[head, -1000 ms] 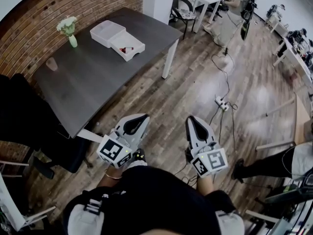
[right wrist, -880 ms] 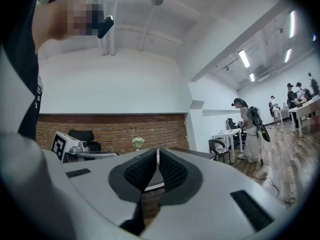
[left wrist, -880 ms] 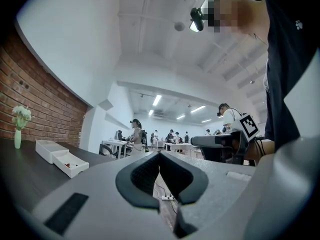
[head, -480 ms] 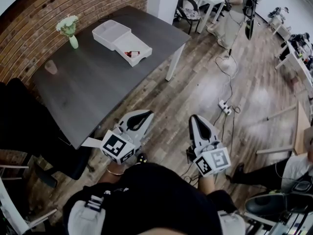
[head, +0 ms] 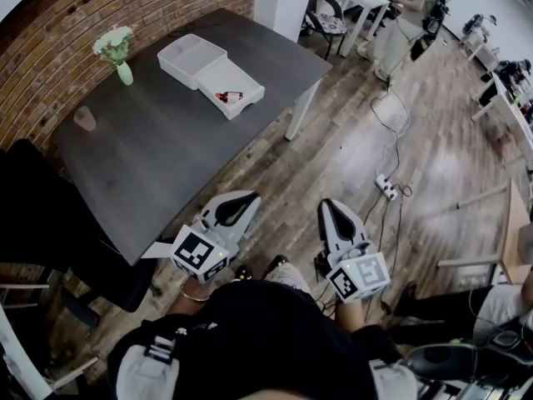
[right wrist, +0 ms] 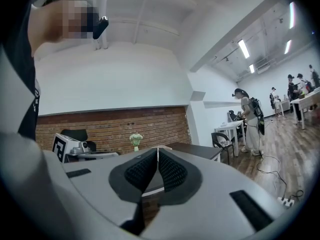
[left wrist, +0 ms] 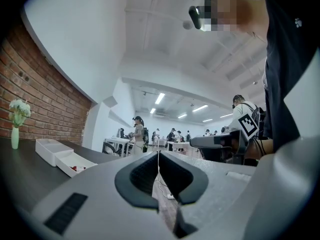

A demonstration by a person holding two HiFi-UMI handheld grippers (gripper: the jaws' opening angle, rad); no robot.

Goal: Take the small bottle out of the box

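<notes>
A white two-part box (head: 193,58) lies open on the dark table (head: 158,140), far ahead of me. The small bottle (head: 229,97), red and white, lies in the box's nearer tray. In the left gripper view the box (left wrist: 50,151) and the bottle (left wrist: 76,168) show small at lower left. My left gripper (head: 241,200) hangs over the floor by the table's near edge, shut and empty. My right gripper (head: 327,207) is beside it over the floor; its jaws are closing the last bit, pads together, nothing between them (right wrist: 158,153).
A vase of flowers (head: 117,52) and a pinkish cup (head: 84,118) stand at the table's left by the brick wall. A black chair (head: 50,223) sits at the near left. Cables and a power strip (head: 385,187) lie on the wooden floor. A person (head: 412,15) stands by far desks.
The table and box have slid slightly nearer and rightward in the head view as I step toward them. Both grippers stay held close in front of my body.
</notes>
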